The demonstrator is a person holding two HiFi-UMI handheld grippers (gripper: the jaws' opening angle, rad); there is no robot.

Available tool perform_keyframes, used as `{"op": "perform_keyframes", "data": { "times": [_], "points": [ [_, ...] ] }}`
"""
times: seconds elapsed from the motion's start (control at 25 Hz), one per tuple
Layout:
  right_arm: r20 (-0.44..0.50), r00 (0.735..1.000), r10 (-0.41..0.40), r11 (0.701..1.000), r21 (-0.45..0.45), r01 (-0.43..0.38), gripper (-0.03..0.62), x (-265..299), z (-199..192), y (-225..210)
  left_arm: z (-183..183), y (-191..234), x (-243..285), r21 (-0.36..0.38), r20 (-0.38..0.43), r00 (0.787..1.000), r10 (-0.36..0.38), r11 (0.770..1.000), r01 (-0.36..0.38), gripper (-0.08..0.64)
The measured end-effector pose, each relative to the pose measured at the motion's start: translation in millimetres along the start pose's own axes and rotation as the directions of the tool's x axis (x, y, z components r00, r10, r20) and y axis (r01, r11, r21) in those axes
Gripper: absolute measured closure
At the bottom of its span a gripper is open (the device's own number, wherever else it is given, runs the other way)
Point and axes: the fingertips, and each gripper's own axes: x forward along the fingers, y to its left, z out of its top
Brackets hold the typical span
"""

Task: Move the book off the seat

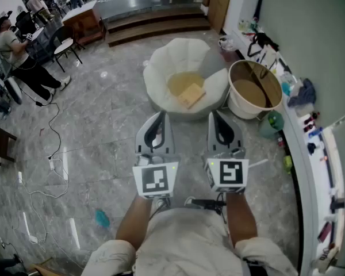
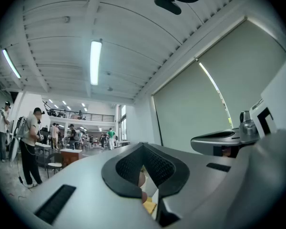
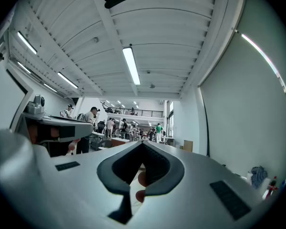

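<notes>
A tan book (image 1: 191, 95) lies flat on the yellowish cushion of a white shell-shaped seat (image 1: 161, 62) on the floor ahead of me. Both grippers are held side by side close to my body, short of the seat and pointing toward it. The left gripper (image 1: 159, 115) is shut with nothing in it, and so is the right gripper (image 1: 214, 115). In the left gripper view the closed jaws of the left gripper (image 2: 143, 147) tilt up at the ceiling. The right gripper (image 3: 142, 144) does the same in the right gripper view.
A round tan tub (image 1: 255, 88) stands right of the seat, with a green jar (image 1: 271, 123) beside it. A white counter (image 1: 302, 148) with small items runs along the right wall. Cables (image 1: 52, 165) trail over the floor at left, near a person (image 1: 14, 50) and a chair (image 1: 63, 45).
</notes>
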Motion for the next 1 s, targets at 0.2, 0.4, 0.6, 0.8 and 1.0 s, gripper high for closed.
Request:
{"op": "perform_keyframes", "data": {
  "times": [0.2, 0.4, 0.6, 0.8, 1.0],
  "points": [
    [0.010, 1.000, -0.002, 1.000, 0.002, 0.002, 0.591, -4, -1, -22, -2, -32, 12, -0.016, -0.016, 0.999, -0.039, 0.999, 0.039, 0.560],
    [-0.007, 1.000, -0.003, 1.000, 0.005, 0.003, 0.591, -14, -7, -45, -8, -60, 21, -0.032, -0.041, 0.998, -0.053, 0.998, 0.052, 0.560],
    [-0.023, 0.999, -0.022, 0.999, 0.035, 0.023, 0.591, -19, -18, -67, -14, -77, 26, -0.047, -0.050, 0.997, -0.059, 0.997, 0.056, 0.560],
    [-0.046, 0.999, -0.022, 0.999, 0.023, 0.023, 0.589, -11, -29, -74, -22, -80, 40, -0.058, -0.062, 0.996, -0.067, 0.996, 0.063, 0.560],
    [-0.056, 0.998, -0.033, 0.999, 0.028, 0.034, 0.589, 12, -38, -78, -30, -75, 63, -0.054, -0.049, 0.995, -0.089, 0.995, 0.087, 0.560]
  ]
}}
